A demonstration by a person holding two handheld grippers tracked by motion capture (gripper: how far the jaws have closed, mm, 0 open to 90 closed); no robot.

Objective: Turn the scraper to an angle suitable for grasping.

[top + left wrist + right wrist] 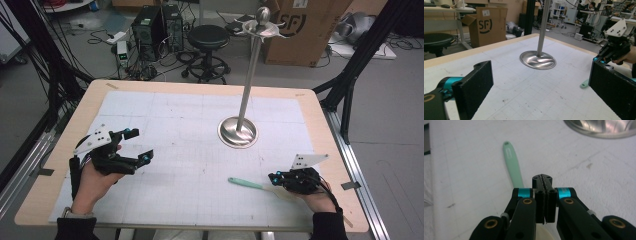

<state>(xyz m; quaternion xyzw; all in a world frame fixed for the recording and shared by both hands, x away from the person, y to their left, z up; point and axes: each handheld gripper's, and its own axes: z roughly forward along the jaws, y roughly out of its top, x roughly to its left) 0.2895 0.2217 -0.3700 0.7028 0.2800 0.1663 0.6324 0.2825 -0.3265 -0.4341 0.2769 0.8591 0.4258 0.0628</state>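
Note:
A utensil with a mint-green handle [245, 183] and a cream head lies flat on the white mat at the front right. My right gripper [274, 178] rests just over it with its jaws pressed together. In the right gripper view the green handle [511, 162] runs out from under the right gripper [544, 178], and nothing shows between the jaws. Over the left side of the mat a hand holds my left gripper [140, 145] with its jaws wide apart and empty. The left gripper view shows the left gripper [539, 92], the handle tip [584, 84] and the right gripper [599, 58] beyond.
A tall steel stand on a round base [238, 132] rises from the mat right of centre, with curved arms at its top [262, 27]. The gridded white mat [190, 115] covers most of the wooden table. A stool, computers and a cardboard box stand behind.

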